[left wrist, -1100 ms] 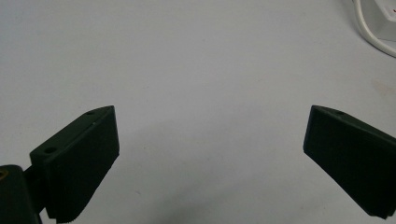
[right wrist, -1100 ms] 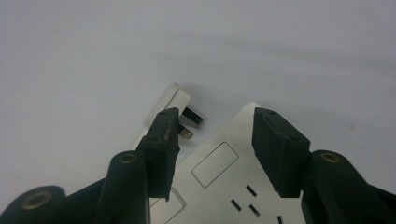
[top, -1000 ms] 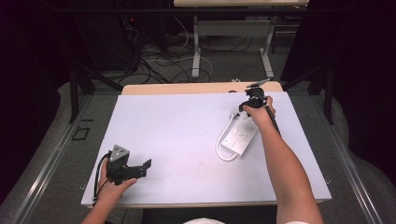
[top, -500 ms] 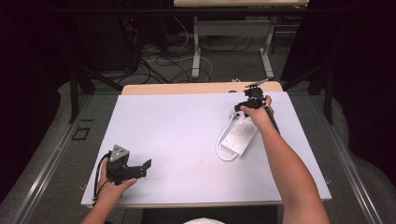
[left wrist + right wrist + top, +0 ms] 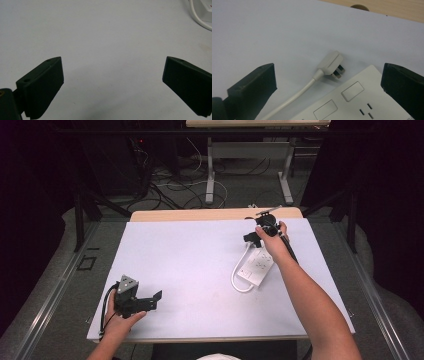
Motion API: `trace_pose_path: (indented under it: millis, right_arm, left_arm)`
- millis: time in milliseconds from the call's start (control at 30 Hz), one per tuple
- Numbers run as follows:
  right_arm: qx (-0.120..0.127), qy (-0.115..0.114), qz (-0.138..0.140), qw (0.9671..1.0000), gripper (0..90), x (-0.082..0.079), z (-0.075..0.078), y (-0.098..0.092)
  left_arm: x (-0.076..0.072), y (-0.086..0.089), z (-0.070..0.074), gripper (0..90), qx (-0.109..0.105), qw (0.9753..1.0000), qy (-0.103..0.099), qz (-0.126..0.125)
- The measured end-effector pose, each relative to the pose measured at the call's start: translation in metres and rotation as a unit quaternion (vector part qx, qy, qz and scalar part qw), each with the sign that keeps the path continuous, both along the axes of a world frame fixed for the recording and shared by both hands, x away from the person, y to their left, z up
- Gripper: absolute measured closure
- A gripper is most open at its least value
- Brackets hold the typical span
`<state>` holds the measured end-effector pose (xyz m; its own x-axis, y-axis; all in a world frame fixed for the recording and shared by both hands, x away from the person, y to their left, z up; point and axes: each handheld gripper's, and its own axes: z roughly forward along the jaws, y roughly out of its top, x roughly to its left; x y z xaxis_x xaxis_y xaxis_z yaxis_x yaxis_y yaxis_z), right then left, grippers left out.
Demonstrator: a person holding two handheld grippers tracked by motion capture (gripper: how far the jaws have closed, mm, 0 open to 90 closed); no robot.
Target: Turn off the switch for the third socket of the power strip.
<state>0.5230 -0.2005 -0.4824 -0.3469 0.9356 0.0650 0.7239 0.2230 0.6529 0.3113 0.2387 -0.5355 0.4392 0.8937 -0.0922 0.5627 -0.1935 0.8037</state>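
— High view first: the right gripper (image 5: 256,234) is seen in the upper right of the frame, held just above the far end of the white power strip (image 5: 256,267), which lies flat on the pale tabletop (image 5: 190,265).

— And the jaws there?

— Spread wide, as shown in the right gripper view; nothing is held between them. The grey plug (image 5: 331,63) is framed in the gap, lying on its side in the middle of that picture with its metal prongs turned toward the power strip (image 5: 352,105) at the lower right. Plug and strip are just beside each other, and whether they touch cannot be told.

— The cord?

— The white cord (image 5: 294,97) is run from the plug down toward the lower left of the right gripper view. In the high view a loop of it (image 5: 235,281) is laid beside the strip's left edge.

— What about the other hand?

— The left gripper (image 5: 152,300) is held low at the lower left of the high view, well apart from the strip. Its jaws are also parted, with bare tabletop (image 5: 107,50) between them in the left gripper view, and a curve of cord (image 5: 198,20) is caught in the upper right corner.
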Motion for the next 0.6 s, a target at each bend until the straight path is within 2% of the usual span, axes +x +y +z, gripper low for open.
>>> trace_pose_path:
  millis: [367, 600]
  right_arm:
    - [0.005, -0.005, 0.020, 0.9998, 0.0, -0.006, 0.001, 0.012]
    - [0.001, -0.009, 0.030, 0.9995, 0.0, -0.010, 0.004, 0.012]
  left_arm:
    - [0.000, 0.000, 0.000, 3.4, 0.000, 1.0000, 0.000, 0.000]
    - [0.000, 0.001, 0.000, 3.4, -0.001, 1.0000, -0.001, 0.001]
